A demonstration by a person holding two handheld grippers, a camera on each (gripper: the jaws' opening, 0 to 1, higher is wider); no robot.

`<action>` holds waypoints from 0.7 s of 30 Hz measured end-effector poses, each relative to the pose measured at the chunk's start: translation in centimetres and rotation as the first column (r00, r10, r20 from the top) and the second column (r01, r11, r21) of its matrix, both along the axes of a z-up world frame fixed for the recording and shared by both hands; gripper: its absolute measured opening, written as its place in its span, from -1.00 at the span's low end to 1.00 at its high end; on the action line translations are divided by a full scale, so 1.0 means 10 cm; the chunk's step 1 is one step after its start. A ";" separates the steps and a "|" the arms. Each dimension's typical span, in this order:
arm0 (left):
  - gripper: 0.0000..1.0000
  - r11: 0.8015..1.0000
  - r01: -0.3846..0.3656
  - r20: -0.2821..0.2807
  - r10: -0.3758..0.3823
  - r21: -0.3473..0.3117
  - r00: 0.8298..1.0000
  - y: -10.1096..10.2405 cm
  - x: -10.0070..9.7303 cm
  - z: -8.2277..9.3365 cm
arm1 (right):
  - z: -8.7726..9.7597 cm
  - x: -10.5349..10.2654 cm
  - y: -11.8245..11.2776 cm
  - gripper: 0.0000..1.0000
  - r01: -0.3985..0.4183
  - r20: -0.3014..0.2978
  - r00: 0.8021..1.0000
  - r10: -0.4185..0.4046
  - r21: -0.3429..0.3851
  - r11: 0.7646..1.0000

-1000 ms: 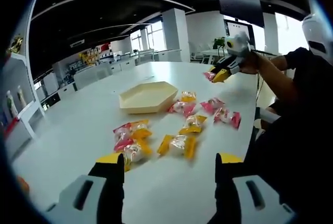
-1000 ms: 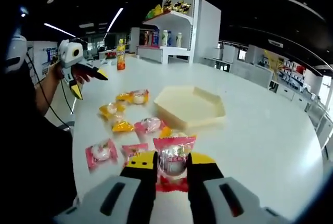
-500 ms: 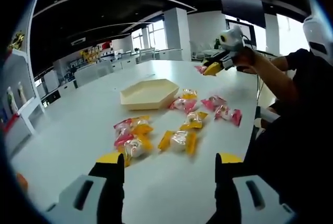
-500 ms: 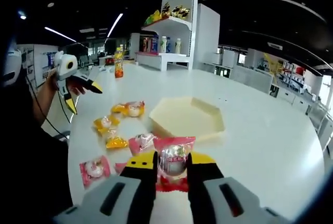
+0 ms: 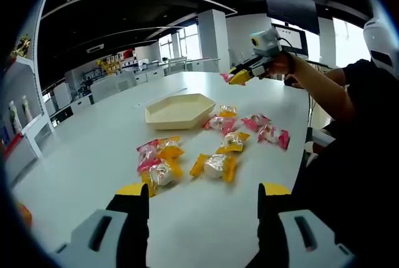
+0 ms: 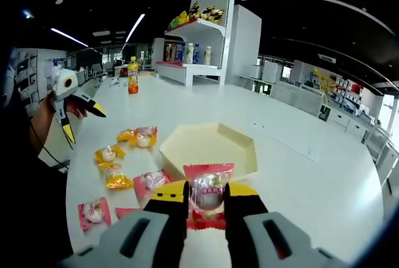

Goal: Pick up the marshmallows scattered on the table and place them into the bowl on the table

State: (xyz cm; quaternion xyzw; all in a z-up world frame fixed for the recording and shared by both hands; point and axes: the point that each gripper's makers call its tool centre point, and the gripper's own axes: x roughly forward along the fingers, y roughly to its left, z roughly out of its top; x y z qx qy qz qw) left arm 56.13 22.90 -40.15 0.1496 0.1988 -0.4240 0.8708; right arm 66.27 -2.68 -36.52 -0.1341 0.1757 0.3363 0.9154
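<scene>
My right gripper (image 6: 207,194) is shut on a pink marshmallow pack (image 6: 209,176), held just in front of the cream hexagonal bowl (image 6: 240,167). The left gripper view has the right gripper (image 5: 235,78) raised above the table beyond the bowl (image 5: 179,110), the pink pack (image 5: 225,76) at its tip. My left gripper (image 5: 204,196) stands open low over the table, nothing between its jaws. Several wrapped marshmallows lie ahead of it: a yellow one (image 5: 213,166), a pink-and-yellow pair (image 5: 156,151), pink ones (image 5: 273,135). In the right gripper view the left gripper (image 6: 84,124) hangs open at the left.
A person's arm (image 5: 318,90) and dark sleeve fill the right side. A drink bottle (image 6: 132,76) stands at the far end of the white table (image 6: 312,181). A shelf with bottles (image 6: 193,47) rises behind it. Loose packs (image 6: 107,154) lie left of the bowl.
My right gripper has carried the pink pack forward, closer to the bowl. My left gripper has stayed open in about the same place.
</scene>
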 end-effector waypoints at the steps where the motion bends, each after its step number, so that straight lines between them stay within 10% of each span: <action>1: 0.40 1.000 -0.001 -0.001 0.001 0.001 1.000 0.00 0.00 0.00 | 0.01 0.01 0.01 -0.56 -0.002 0.000 1.000 0.002 -0.001 1.000; 21: 0.38 1.000 0.002 -0.012 -0.003 -0.017 1.000 0.00 0.00 0.00 | 0.06 0.73 0.04 -0.56 0.016 -0.004 1.000 -0.016 0.017 1.000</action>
